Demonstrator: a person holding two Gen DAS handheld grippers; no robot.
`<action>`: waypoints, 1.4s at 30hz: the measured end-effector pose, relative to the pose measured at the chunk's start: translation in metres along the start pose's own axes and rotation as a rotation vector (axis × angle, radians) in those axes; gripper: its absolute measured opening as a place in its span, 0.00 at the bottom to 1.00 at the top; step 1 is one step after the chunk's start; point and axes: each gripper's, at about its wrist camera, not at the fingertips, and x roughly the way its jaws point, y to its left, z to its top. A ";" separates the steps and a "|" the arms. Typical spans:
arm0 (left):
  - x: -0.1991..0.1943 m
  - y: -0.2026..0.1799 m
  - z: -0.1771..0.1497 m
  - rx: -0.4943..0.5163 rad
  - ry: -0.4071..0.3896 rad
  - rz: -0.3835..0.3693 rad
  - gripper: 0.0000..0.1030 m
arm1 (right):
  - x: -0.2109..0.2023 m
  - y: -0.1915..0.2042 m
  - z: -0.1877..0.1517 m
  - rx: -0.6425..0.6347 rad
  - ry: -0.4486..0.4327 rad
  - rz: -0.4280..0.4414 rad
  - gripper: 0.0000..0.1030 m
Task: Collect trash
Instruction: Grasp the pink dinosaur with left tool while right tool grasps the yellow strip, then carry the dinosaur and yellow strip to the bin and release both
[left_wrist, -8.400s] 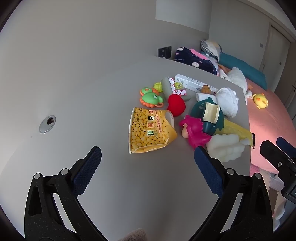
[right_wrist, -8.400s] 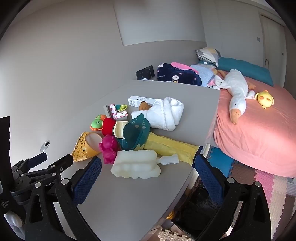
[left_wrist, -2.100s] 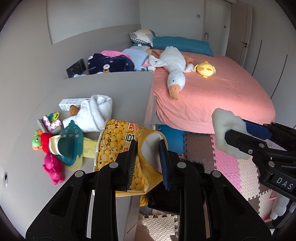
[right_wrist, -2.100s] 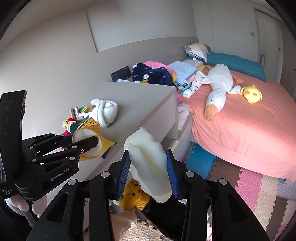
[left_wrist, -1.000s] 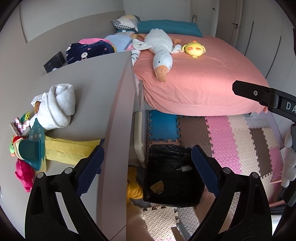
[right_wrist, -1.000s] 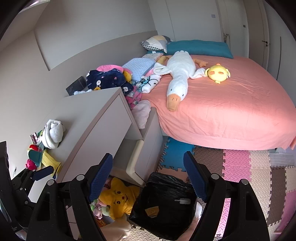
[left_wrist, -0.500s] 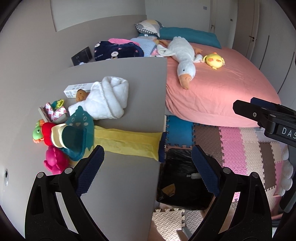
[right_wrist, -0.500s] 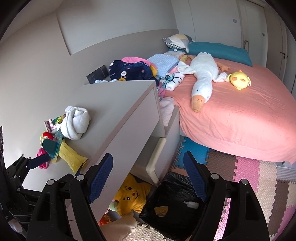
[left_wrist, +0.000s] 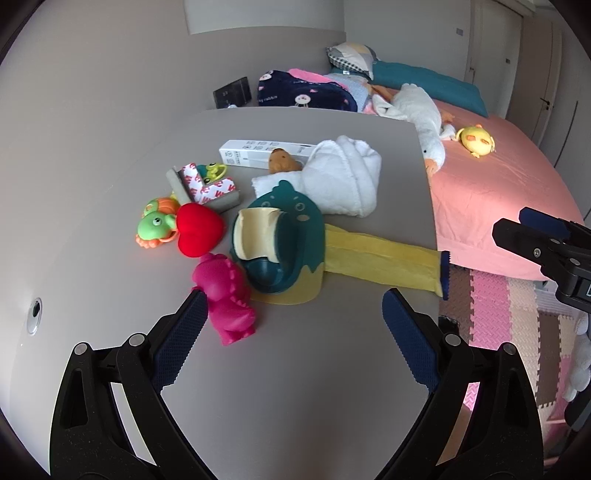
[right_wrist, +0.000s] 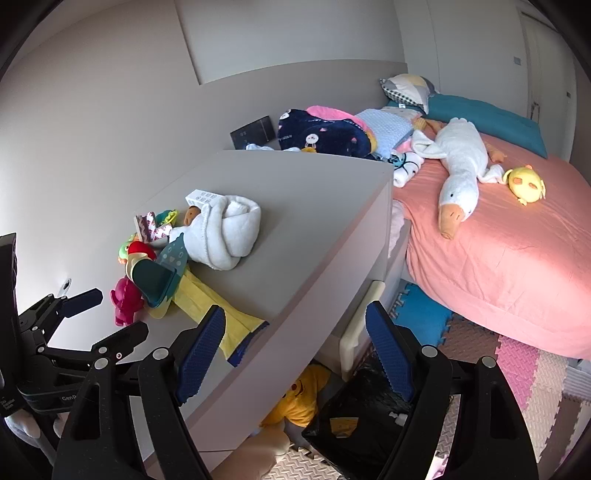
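My left gripper (left_wrist: 291, 299) hovers open and empty over the grey desk (left_wrist: 295, 387). Its left finger is close beside a pink dinosaur toy (left_wrist: 225, 295). Beyond lie a teal dinosaur bowl (left_wrist: 284, 236), a yellow cloth strip (left_wrist: 380, 258), a red heart (left_wrist: 197, 229), a green toy (left_wrist: 153, 225), a red-and-white wrapper (left_wrist: 207, 188), a white box (left_wrist: 258, 151) and a rolled white towel (left_wrist: 343, 181). My right gripper (right_wrist: 295, 310) is open and empty at the desk's front corner, above the black trash bag (right_wrist: 362, 406) on the floor.
A bed with a pink sheet (right_wrist: 498, 258) stands right of the desk, with a white goose plush (right_wrist: 458, 166) and a yellow chick plush (right_wrist: 524, 184) on it. Foam mats (right_wrist: 524, 369) cover the floor. A yellow plush (right_wrist: 299, 398) sits under the desk.
Both grippers have swung from above the trash bag on the floor back toward the desk. The left view now looks down on the desktop clutter. Both stay open.
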 end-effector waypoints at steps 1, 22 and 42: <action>0.002 0.006 -0.001 -0.010 0.002 0.007 0.89 | 0.003 0.004 0.001 -0.006 0.003 0.006 0.76; 0.046 0.071 -0.008 -0.131 0.061 0.025 0.45 | 0.061 0.063 0.003 -0.176 0.073 0.077 0.76; 0.039 0.085 -0.009 -0.166 0.022 0.040 0.38 | 0.077 0.094 -0.013 -0.258 0.161 0.101 0.29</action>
